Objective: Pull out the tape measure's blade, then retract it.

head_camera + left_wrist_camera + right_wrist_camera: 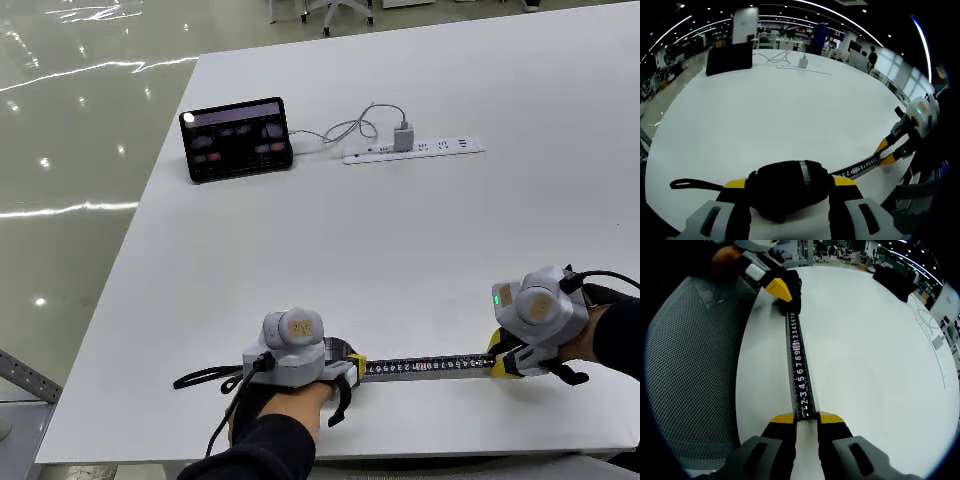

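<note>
Tablet point(236, 138), pwr strip point(412, 150) well back; L gripper point(790, 183) clamps case point(784, 196), R gripper point(806, 418) blade point(428, 366).

Looks like a big open-plan office or lab hall, honestly. Long white worktable point(400, 250) on a shiny polished grey floor point(70, 120) at the upper left, and a wheeled office chair base point(338, 12) at the top edge. There's a grey mesh chair back point(695, 370) on the left of the right gripper view. Rows of ceiling strip lights point(840, 15) and people standing among desks point(819, 35) run across the top of the left gripper view.
</note>
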Available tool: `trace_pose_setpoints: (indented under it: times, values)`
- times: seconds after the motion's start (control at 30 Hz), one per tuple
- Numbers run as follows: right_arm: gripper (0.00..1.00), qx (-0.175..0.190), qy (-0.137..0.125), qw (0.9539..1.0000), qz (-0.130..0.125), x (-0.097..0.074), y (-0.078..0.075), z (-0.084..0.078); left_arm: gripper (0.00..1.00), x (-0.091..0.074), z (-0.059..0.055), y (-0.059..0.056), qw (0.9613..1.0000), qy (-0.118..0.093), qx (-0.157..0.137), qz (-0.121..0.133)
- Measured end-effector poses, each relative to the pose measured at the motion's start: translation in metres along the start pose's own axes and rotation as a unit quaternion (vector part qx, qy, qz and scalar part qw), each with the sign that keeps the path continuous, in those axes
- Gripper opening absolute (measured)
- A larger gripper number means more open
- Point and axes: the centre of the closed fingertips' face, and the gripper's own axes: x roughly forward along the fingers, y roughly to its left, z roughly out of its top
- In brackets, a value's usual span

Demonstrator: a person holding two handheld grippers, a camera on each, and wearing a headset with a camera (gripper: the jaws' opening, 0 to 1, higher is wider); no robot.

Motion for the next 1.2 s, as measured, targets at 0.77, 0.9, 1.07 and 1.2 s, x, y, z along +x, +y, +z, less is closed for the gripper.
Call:
trace_pose_setpoints:
  times: [0.77, 0.9, 1.07, 1.2]
  values:
    - [0.11, -0.001, -0.006, 1.0, 0.002, 0.007, -0.001, 0.014, 0.59, 0.0, 0.0, 0.0, 1.0, -0.001, 0.001, 0.002]
    - [0.11, 0.0, -0.007, 1.0, 0.002, 0.008, -0.001, 0.015, 0.59, 0.0, 0.0, 0.0, 1.0, 0.0, 0.001, 0.002]
    - [0.11, 0.0, -0.007, 1.0, 0.003, 0.009, -0.001, 0.017, 0.59, 0.0, 0.0, 0.0, 1.0, 0.0, 0.002, 0.002]
    - [0.11, -0.001, -0.008, 1.0, 0.004, 0.009, -0.001, 0.019, 0.59, 0.001, 0.0, 0.0, 1.0, -0.001, 0.002, 0.001]
